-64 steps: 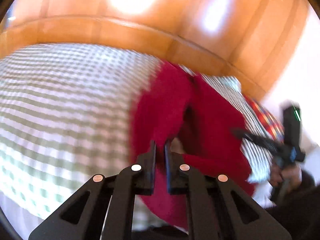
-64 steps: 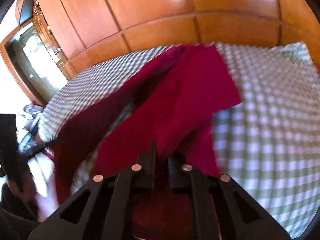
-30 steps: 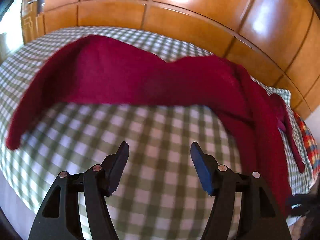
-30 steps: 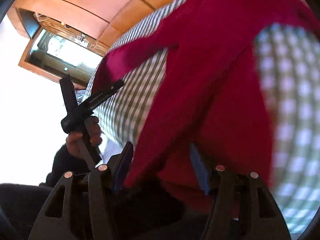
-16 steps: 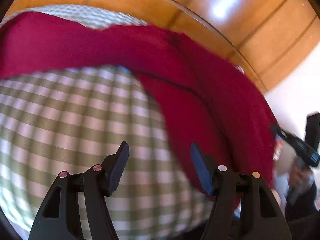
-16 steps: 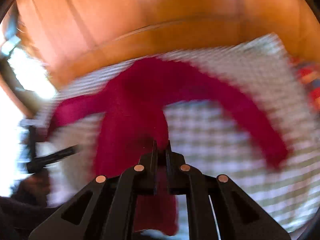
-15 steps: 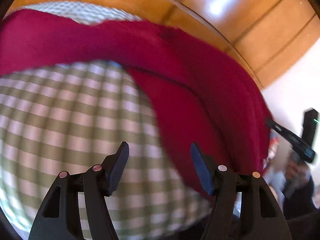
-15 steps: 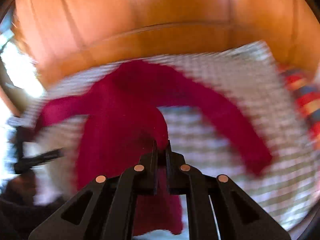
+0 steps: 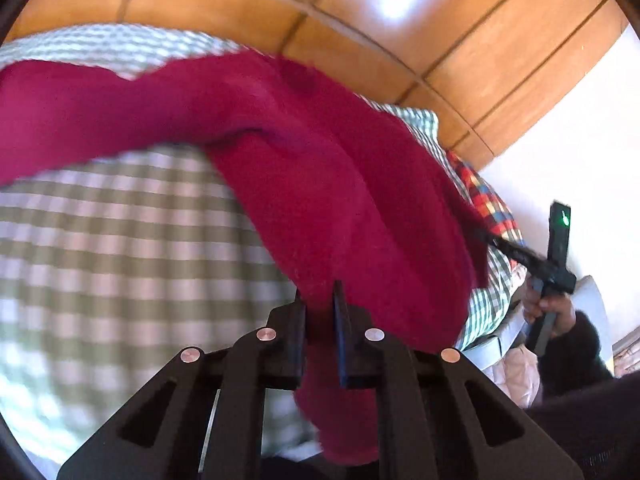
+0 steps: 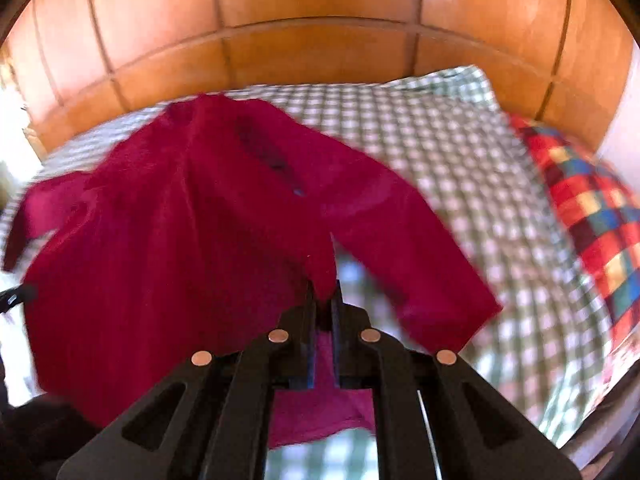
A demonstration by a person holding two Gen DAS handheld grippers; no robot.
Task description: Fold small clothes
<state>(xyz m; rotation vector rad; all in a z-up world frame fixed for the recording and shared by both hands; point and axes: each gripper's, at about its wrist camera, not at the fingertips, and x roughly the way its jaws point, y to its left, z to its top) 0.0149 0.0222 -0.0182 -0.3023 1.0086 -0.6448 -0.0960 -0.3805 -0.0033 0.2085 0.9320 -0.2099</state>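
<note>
A dark red long-sleeved garment [image 9: 320, 184] lies spread over the green-checked bed cover [image 9: 120, 260]. My left gripper [image 9: 319, 292] is closing its jaws on the garment's near hem, and red cloth is pinched between the pads. In the right wrist view the same garment [image 10: 180, 220] rises off the bed toward my right gripper [image 10: 324, 292], which is shut on another part of the hem. One sleeve hangs down to the right of those fingers. The right gripper [image 9: 486, 240] also shows far right in the left wrist view, held by a hand [image 9: 548, 308].
A wooden panelled headboard [image 10: 320, 52] runs along the far side of the bed. A red, blue and yellow plaid pillow [image 10: 592, 208] lies at the bed's right end. The checked bed cover [image 10: 460, 140] is bare to the right of the garment.
The left jaws, wide open over bare cover a second ago, have moved right and closed on the red hem. The right gripper closed on the cloth and swung to face the headboard, lifting it.
</note>
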